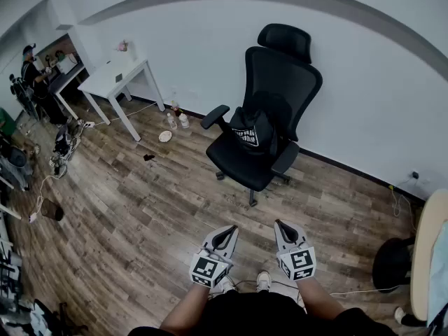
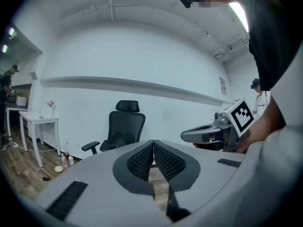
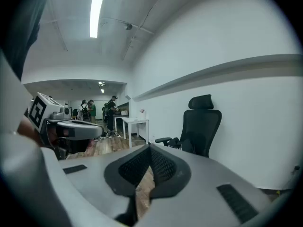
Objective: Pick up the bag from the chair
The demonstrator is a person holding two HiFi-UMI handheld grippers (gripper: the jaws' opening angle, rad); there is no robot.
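Note:
A black office chair (image 1: 269, 107) stands against the white wall, and a black bag (image 1: 253, 129) with white print leans on its seat and backrest. My left gripper (image 1: 225, 234) and right gripper (image 1: 283, 228) are held side by side low in the head view, well short of the chair. Both are shut with nothing between the jaws. The left gripper view shows its jaws (image 2: 153, 144) touching, the chair (image 2: 122, 131) far ahead and the right gripper (image 2: 213, 132) beside it. In the right gripper view the jaws (image 3: 150, 150) meet, with the chair (image 3: 199, 131) beyond.
A white table (image 1: 115, 79) stands at the left wall, with bottles (image 1: 176, 120) and a plate (image 1: 165, 136) on the wooden floor beside it. Cables and gear (image 1: 61, 149) lie at the left. People (image 1: 33, 72) work in the far corner. A black object (image 1: 393, 262) sits at the right by a table edge.

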